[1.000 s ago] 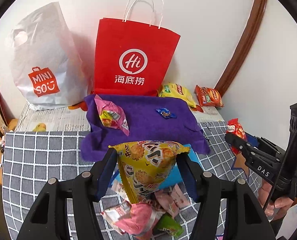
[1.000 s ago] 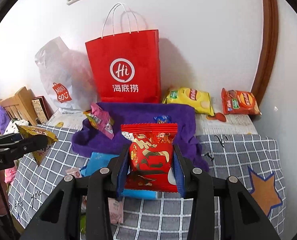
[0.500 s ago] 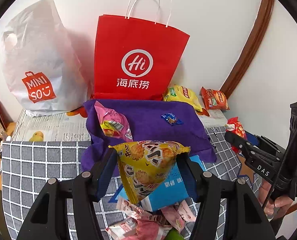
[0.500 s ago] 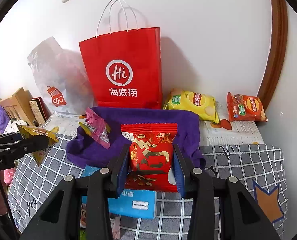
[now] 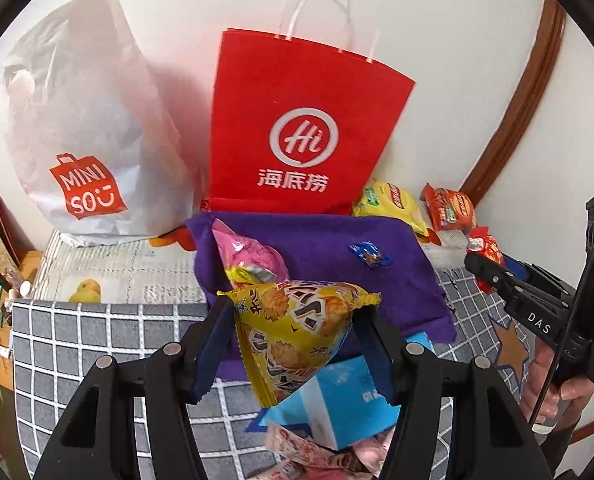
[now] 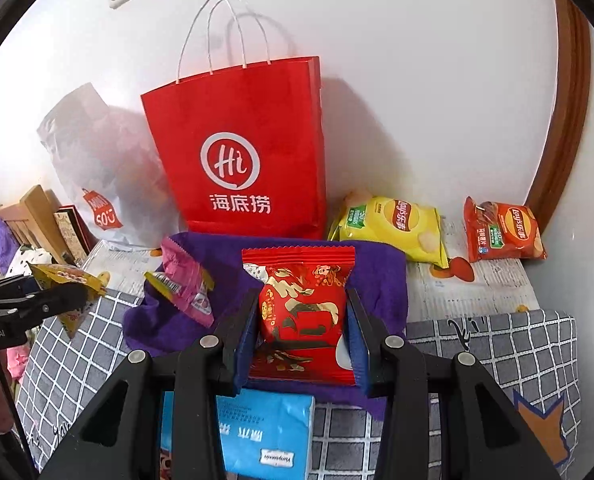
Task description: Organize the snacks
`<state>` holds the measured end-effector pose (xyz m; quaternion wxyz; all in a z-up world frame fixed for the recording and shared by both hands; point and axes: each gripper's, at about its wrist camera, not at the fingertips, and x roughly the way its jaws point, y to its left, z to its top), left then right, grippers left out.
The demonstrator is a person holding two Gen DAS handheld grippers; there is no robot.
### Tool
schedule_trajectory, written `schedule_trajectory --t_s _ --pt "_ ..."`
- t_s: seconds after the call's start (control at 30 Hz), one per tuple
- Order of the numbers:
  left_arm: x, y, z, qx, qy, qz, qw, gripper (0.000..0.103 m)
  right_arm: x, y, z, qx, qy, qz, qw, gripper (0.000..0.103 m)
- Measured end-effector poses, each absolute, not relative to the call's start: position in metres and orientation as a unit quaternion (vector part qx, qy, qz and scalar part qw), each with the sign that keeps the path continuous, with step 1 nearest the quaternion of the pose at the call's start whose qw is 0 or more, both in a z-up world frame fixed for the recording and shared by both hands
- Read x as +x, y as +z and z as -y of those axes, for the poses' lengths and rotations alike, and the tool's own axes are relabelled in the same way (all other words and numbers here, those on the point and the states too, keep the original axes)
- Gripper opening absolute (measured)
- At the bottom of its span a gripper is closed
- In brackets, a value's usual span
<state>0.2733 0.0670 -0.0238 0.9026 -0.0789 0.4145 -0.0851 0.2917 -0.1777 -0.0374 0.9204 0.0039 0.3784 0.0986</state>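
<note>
My left gripper (image 5: 293,344) is shut on a yellow biscuit packet (image 5: 297,328), held in the air before the purple cloth (image 5: 321,240). My right gripper (image 6: 303,320) is shut on a red snack packet (image 6: 303,312), also above that cloth's (image 6: 377,276) near edge. On the cloth lie a pink packet (image 5: 245,252) at the left and a small blue candy (image 5: 371,254) further right. In the right wrist view the left gripper (image 6: 37,300) with its yellow packet (image 6: 67,280) shows at the left edge. The right gripper (image 5: 497,276) appears at the right of the left wrist view.
A red paper bag (image 5: 305,132) and a white plastic bag (image 5: 85,128) stand against the wall behind the cloth. Yellow (image 6: 393,228) and orange (image 6: 501,232) crisp bags lie at the back right. A blue tissue pack (image 6: 265,432) and several small packets (image 5: 313,452) lie on the checked tablecloth (image 5: 97,344).
Both grippers have moved forward toward the purple cloth and the bags, each still gripping its packet. The pile of small packets has slid toward the bottom of the left wrist view.
</note>
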Motion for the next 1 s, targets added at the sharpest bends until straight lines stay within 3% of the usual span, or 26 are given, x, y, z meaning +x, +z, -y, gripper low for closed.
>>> schedule_trajectory --t_s 0.43,1.0 --pt "0.296 -0.035 -0.091 -0.093 -0.066 -0.422 0.899 0.059 0.318 -0.043 0.184 -0.002 0.084 -0.382 0.92 0.04" --pt "0.34 -0.097 -0.073 -0.08 -0.081 -0.485 0.867 0.059 0.361 -0.086 0.193 -0.022 0.085 -0.415 0.906 0.04"
